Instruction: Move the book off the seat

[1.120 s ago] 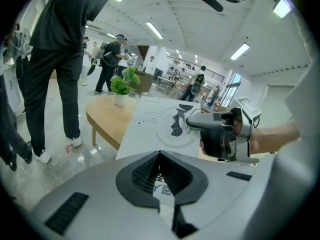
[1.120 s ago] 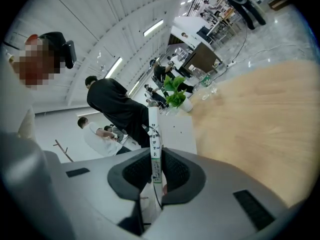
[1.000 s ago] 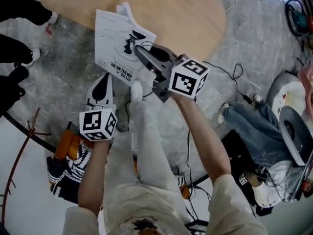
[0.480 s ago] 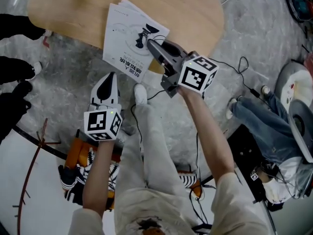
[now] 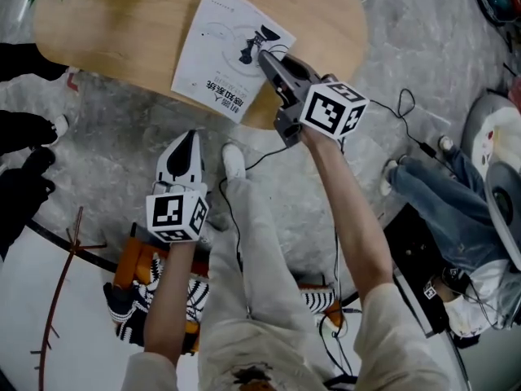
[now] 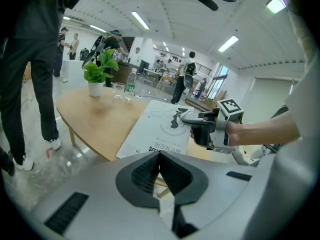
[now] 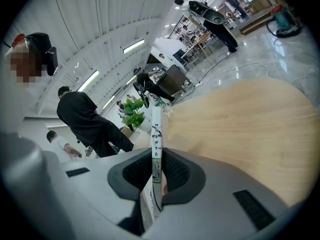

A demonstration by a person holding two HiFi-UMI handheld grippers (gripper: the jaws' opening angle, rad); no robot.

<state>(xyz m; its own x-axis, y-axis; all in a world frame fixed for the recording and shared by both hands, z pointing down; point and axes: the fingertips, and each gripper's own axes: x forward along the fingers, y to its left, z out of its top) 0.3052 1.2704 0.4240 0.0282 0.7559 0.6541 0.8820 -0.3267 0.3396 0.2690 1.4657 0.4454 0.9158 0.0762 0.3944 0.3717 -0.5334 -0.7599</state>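
Note:
A white book (image 5: 221, 54) with a black drawing and print on its cover hangs over the near edge of the round wooden table (image 5: 122, 15), mostly above the tabletop. My right gripper (image 5: 265, 55) is shut on the book's right edge. In the right gripper view that edge (image 7: 157, 134) stands upright between the pads. My left gripper (image 5: 191, 135) is below the table edge over the floor, shut and empty. The left gripper view, past its shut jaws (image 6: 160, 156), shows the book (image 6: 157, 129) and the right gripper (image 6: 192, 124).
An orange seat (image 5: 134, 263) with a striped black-and-white cloth stands at lower left beside my legs. Cables run over the marble floor (image 5: 391, 112). A seated person in jeans (image 5: 431, 202) is on the right, dark shoes (image 5: 24, 129) on the left. A potted plant (image 6: 97, 74) and glasses stand on the table.
My right gripper has carried the book up the picture, further over the tabletop. My left gripper has stayed shut, close to the table's near edge.

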